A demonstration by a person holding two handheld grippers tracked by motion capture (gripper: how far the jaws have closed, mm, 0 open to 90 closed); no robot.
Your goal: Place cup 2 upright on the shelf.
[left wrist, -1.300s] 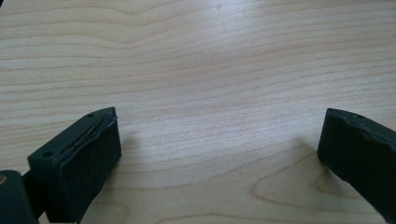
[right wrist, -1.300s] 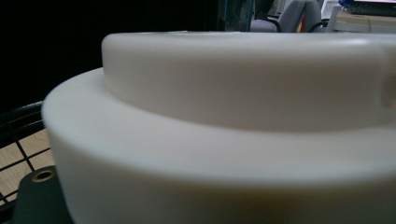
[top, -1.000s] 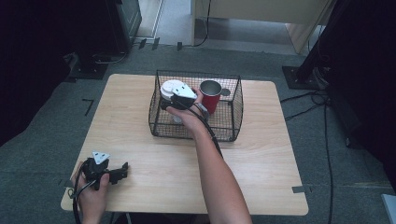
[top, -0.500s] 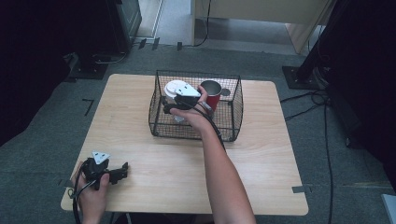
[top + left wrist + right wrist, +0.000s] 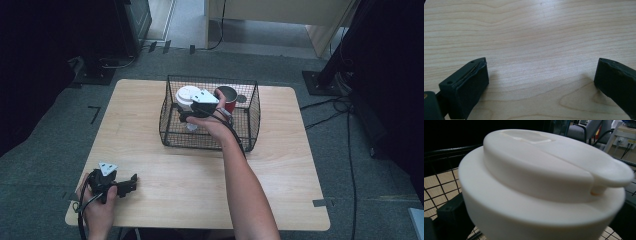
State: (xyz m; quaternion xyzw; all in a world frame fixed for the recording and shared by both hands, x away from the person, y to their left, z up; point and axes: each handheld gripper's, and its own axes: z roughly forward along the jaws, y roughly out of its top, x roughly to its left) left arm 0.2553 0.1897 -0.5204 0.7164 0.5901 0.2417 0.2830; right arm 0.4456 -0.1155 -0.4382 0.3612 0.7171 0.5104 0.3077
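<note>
Right gripper (image 5: 192, 116) jaws just sprung wide, straddling white lidded cup (image 5: 187, 96) inside wire basket (image 5: 252, 120), beside red mug (image 5: 228, 96). No squeeze on cup. Left gripper (image 5: 131, 181) open, empty, resting on desk (image 5: 280, 165). Risk: careless withdrawal snagging lid, tipping cup.

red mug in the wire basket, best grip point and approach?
Judging from the high view, grip the red mug by its rim wall, one jaw inside the open mouth and one outside, coming straight down. It stands upright with its mouth up, and the wire basket walls block a sideways approach. The white lidded cup stands close on its left, so favour the rim's right side.
</note>
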